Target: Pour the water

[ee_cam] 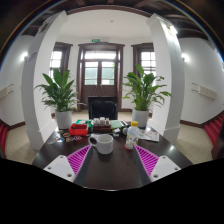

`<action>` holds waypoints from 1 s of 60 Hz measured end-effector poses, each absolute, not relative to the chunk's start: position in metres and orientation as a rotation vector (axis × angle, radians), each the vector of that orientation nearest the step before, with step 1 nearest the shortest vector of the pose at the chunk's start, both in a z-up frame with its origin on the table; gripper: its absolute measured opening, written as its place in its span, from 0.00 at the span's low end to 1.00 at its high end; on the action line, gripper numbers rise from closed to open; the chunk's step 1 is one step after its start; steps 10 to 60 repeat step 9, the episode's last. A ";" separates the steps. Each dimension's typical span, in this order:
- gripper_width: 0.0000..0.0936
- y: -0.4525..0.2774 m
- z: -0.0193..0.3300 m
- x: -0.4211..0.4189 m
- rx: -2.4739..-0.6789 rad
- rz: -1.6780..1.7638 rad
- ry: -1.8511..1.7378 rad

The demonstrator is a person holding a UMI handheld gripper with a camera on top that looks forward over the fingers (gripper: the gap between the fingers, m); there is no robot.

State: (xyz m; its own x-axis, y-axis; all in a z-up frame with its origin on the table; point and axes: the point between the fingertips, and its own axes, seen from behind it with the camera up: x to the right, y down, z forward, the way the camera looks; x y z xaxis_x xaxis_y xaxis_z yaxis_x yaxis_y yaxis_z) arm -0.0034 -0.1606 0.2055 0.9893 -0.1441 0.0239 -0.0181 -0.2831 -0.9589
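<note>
A white mug (102,144) with its handle to the left stands on a dark round table (110,170), just ahead of my fingers and between their lines. A small clear bottle with a pale label (131,136) stands to the right of the mug, near the right finger's tip. My gripper (112,160) is open and empty, its purple pads (78,159) spread wide on either side of bare tabletop.
Beyond the mug lie a red box (79,129) and several small items (105,125) at the table's far side. Two potted plants (62,95) flank a dark fireplace (102,107). White pillars stand left and right.
</note>
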 end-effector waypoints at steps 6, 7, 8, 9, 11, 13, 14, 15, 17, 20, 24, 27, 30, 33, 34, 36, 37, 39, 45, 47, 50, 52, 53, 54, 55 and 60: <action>0.86 -0.165 0.203 -0.006 -1.864 -0.133 0.118; 0.86 -0.165 0.202 -0.005 -1.865 -0.135 0.119; 0.86 -0.167 0.201 -0.005 -1.865 -0.138 0.119; 0.86 -0.168 0.201 -0.005 -1.866 -0.141 0.119; 0.86 -0.168 0.201 -0.005 -1.866 -0.141 0.119; 0.86 -0.168 0.201 -0.005 -1.866 -0.141 0.119; 0.86 -0.168 0.201 -0.005 -1.866 -0.141 0.119; 0.86 -0.168 0.201 -0.005 -1.866 -0.141 0.119; 0.86 -0.168 0.201 -0.005 -1.866 -0.141 0.119; 0.86 -0.168 0.201 -0.005 -1.866 -0.141 0.119; 0.86 -0.168 0.201 -0.005 -1.866 -0.141 0.119; 0.86 -0.168 0.201 -0.005 -1.866 -0.141 0.119; 0.86 -0.168 0.201 -0.005 -1.866 -0.141 0.119; 0.86 -0.168 0.201 -0.005 -1.866 -0.141 0.119; 0.86 -0.168 0.201 -0.005 -1.866 -0.141 0.119; 0.86 -0.168 0.201 -0.005 -1.866 -0.141 0.119; 0.86 -0.168 0.201 -0.005 -1.866 -0.141 0.119; 0.86 -0.168 0.201 -0.005 -1.866 -0.141 0.119; 0.86 -0.168 0.201 -0.005 -1.866 -0.141 0.119; 0.86 -0.168 0.201 -0.005 -1.866 -0.141 0.119; 0.86 -0.168 0.201 -0.005 -1.866 -0.141 0.119; 0.86 -0.168 0.201 -0.005 -1.866 -0.141 0.119; 0.86 -0.168 0.201 -0.005 -1.866 -0.141 0.119; 0.86 -0.168 0.201 -0.005 -1.866 -0.141 0.119; 0.86 -0.168 0.201 -0.005 -1.866 -0.141 0.119; 0.86 -0.168 0.201 -0.005 -1.866 -0.141 0.119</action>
